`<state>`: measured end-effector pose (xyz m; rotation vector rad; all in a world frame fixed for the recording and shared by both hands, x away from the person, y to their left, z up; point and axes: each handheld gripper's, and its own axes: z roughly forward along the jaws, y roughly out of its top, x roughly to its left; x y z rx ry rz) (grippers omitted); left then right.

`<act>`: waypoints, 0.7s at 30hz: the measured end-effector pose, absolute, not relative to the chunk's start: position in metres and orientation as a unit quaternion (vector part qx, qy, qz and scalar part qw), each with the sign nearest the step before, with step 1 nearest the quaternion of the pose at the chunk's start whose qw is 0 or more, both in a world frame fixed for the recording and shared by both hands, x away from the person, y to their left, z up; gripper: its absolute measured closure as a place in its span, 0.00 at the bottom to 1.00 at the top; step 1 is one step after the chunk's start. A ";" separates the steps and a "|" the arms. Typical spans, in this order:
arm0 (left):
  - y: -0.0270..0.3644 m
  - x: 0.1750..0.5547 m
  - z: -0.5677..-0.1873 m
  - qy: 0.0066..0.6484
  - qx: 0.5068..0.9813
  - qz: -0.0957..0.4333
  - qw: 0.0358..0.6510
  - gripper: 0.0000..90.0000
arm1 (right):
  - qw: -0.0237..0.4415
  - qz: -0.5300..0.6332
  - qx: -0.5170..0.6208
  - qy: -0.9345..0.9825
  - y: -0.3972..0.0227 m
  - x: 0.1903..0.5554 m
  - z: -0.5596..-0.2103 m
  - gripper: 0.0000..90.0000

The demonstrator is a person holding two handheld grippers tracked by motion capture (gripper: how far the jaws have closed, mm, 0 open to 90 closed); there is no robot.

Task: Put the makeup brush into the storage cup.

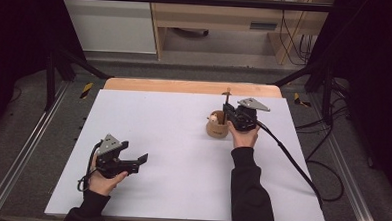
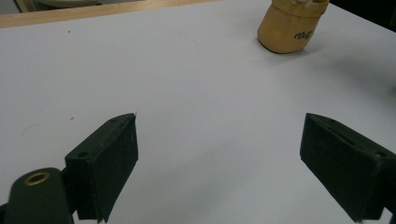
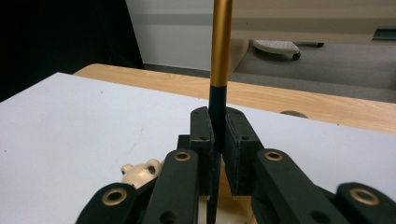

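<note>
Left gripper (image 1: pixel 143 158): rests low at the near left of the tabletop (image 1: pixel 182 140), held level in the left hand (image 1: pixel 103 179), pointing across toward the right. Jaws stand wide apart with nothing between them; idle.

Wooden holder (image 1: pixel 216 127): a small tan cup standing upright right of centre, well apart from the left gripper; a pale bear-shaped figure (image 3: pixel 140 171) sits at its rim.

Pen (image 3: pixel 219 70): slim rod, gold above and black below, held upright over the holder.

Right gripper (image 3: pixel 218 135): jaws clamped on the pen's black lower part, directly above the holder; right hand (image 1: pixel 243 137) grips from the near side, forearm stretched forward.

Step judged: placing the pen into the holder. Next move calls for a straight descent keeping the pen vertical, then release.
</note>
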<state>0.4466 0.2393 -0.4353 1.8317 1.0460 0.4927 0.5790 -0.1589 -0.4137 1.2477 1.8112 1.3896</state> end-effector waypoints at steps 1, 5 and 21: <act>0.239 0.447 -0.435 0.427 0.747 0.201 0.469 0.12 | 0.267 0.515 0.462 0.671 -0.159 0.579 -0.414 0.93; 0.239 0.447 -0.435 0.427 0.747 0.201 0.468 0.12 | 0.265 0.510 0.464 0.674 -0.159 0.579 -0.418 0.92; 0.239 0.447 -0.435 0.426 0.749 0.201 0.467 0.12 | 0.253 0.497 0.473 0.682 -0.157 0.579 -0.436 0.92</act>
